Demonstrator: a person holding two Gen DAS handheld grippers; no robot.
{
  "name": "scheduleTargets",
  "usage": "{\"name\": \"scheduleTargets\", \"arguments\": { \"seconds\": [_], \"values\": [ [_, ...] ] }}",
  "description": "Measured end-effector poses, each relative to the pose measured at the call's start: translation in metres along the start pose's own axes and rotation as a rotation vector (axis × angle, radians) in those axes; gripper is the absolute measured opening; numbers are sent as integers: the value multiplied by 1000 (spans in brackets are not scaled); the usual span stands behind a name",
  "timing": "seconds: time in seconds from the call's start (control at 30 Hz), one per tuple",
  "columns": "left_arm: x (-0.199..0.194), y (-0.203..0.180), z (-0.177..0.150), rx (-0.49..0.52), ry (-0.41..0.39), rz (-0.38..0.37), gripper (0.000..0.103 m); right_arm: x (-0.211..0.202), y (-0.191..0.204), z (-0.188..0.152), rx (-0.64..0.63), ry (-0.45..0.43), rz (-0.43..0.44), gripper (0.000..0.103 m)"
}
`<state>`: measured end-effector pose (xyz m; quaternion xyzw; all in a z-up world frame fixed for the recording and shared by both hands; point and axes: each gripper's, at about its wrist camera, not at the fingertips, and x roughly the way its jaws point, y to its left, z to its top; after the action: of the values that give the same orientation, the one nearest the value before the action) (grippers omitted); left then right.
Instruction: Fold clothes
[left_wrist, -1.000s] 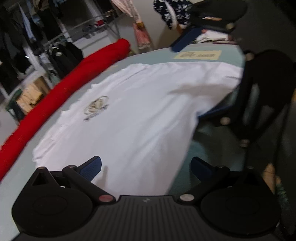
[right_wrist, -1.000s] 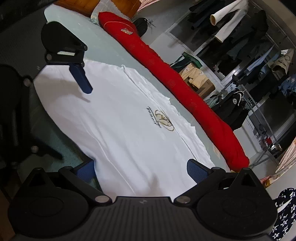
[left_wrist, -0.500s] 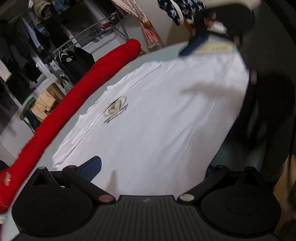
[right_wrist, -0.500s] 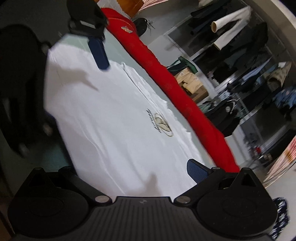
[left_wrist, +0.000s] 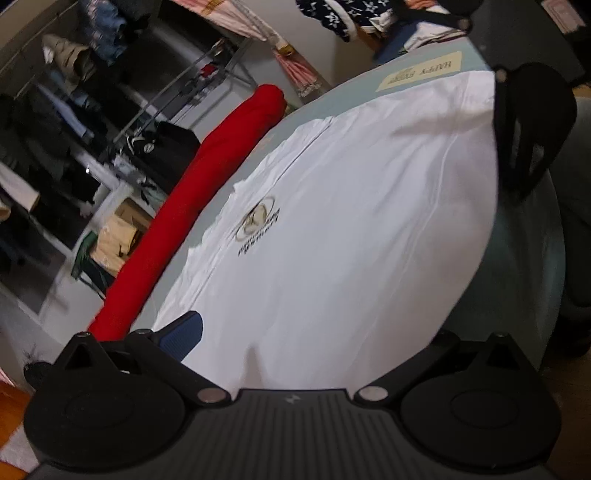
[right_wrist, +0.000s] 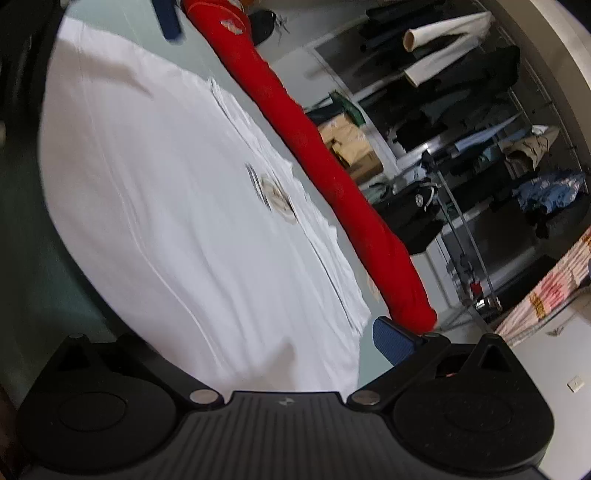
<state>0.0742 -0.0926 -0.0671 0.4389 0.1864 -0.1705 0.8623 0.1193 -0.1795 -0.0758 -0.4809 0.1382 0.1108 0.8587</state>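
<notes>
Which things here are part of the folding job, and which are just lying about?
Part of the job:
- white T-shirt, spread flat on the table
- left gripper, jaws open
- right gripper, jaws open

Just lying about:
- red fabric roll along the table's far edge
- paper label on the table
- clothes racks behind

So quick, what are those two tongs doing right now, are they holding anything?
Left tongs: open, holding nothing, low over the shirt.
Right tongs: open, holding nothing, at the shirt's other end.
</notes>
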Motion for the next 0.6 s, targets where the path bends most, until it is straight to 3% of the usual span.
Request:
{"name": "scheduleTargets", "arguments": {
  "seconds": [0.33, 0.5, 0.6],
  "values": [
    [-3, 13, -27, 95, 39, 69, 103, 4, -20, -26, -11, 63, -51, 103],
    [9, 4, -17, 175, 31, 98, 103, 8, -14, -13, -13, 32, -56, 103],
    [8, 8, -23, 174, 27, 110, 103, 9, -9, -14, -39, 28, -68, 103]
  ]
}}
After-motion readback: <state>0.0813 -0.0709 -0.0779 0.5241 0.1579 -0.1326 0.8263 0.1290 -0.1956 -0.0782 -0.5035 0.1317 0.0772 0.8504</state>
